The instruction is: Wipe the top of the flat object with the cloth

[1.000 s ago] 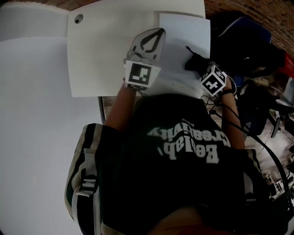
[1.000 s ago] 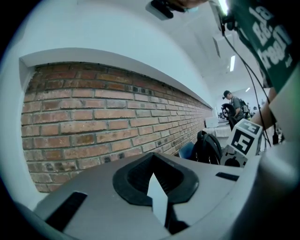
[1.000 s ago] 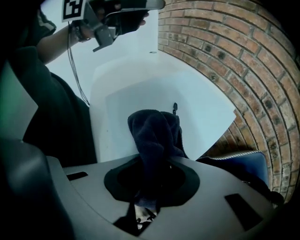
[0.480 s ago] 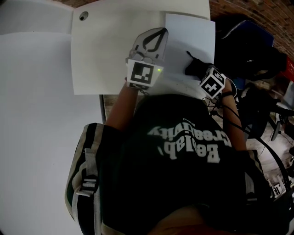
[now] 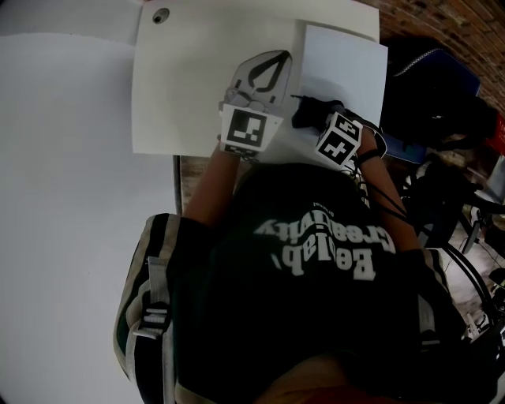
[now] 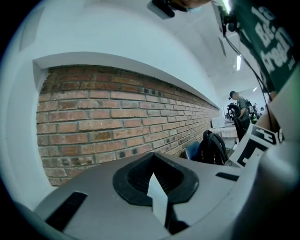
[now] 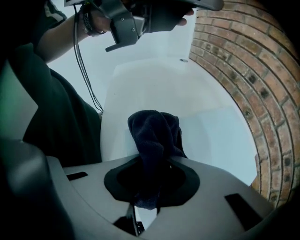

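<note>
The flat object is a thin white sheet point(image 5: 347, 63) lying on the right part of the white desk point(image 5: 189, 79). In the head view my left gripper point(image 5: 276, 57) sits beside the sheet's left edge. In the left gripper view its jaws are closed on a thin white edge point(image 6: 157, 197) that stands up between them. My right gripper point(image 5: 304, 110) is shut on a dark cloth point(image 5: 308, 114), whose bunched end rests at the sheet's near left corner. In the right gripper view the cloth point(image 7: 154, 136) sticks out of the jaws over the white surface point(image 7: 220, 136).
A round cable hole point(image 5: 161, 14) is at the desk's far left corner. A second white table point(image 5: 71, 197) fills the left side. A dark backpack point(image 5: 442, 87) and cables lie to the right. A brick wall point(image 7: 253, 84) runs along the desk's far side.
My right gripper has carried the cloth leftward over the sheet, toward the left gripper. The left gripper has kept its place.
</note>
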Demonstrator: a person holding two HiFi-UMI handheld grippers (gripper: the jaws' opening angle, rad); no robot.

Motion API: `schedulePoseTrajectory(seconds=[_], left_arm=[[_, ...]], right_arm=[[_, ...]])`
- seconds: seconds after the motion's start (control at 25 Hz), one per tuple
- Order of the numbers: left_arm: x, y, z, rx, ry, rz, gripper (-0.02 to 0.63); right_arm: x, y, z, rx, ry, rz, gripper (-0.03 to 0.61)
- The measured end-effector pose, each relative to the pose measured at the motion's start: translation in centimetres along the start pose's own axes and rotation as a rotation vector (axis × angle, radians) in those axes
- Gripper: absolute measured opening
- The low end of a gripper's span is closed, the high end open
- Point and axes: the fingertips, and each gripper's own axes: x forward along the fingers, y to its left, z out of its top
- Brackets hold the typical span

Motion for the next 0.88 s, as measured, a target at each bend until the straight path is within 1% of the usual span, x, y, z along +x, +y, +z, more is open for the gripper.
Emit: schedulePoseTrajectory(seconds=[0.12,0.28,0.4,0.52,0.72,0.88], left_arm=[[-0.6,0.8,-0.3,-0.005,0.001,0.013,-0.006],[-1.0,1.6,-0.7,-0.014,0.002,0.021,-0.006],[-1.0,1.8,-0.9,-0.02,0.001,0.018,-0.006],[-0.8,2.0,-1.0,-0.025,0.001,0.016,-0.006],[-0.6,1.8,-0.9,-0.011,-0.006,0.005,-0.006],[-0.7,2.3,-0.9,-0.008,-0.004,0.019,-0.006]], right_arm=[[0.3,0.2,0.6,-0.018,0.006,-0.001,0.058],[0.5,-0.3,0.6,0.017,0.006,0.002,0.058],[0.7,-1.6,1.2,0.028,0.008,-0.025,0.058],[0.7,-4.4,2.4,0.049,0.008,-0.075,0.058],[1.0,-10.7,3.5,0.101,0.025,-0.17,0.058],[1.0,-15.5,4.1,0.118,0.039,-0.242,0.058]])
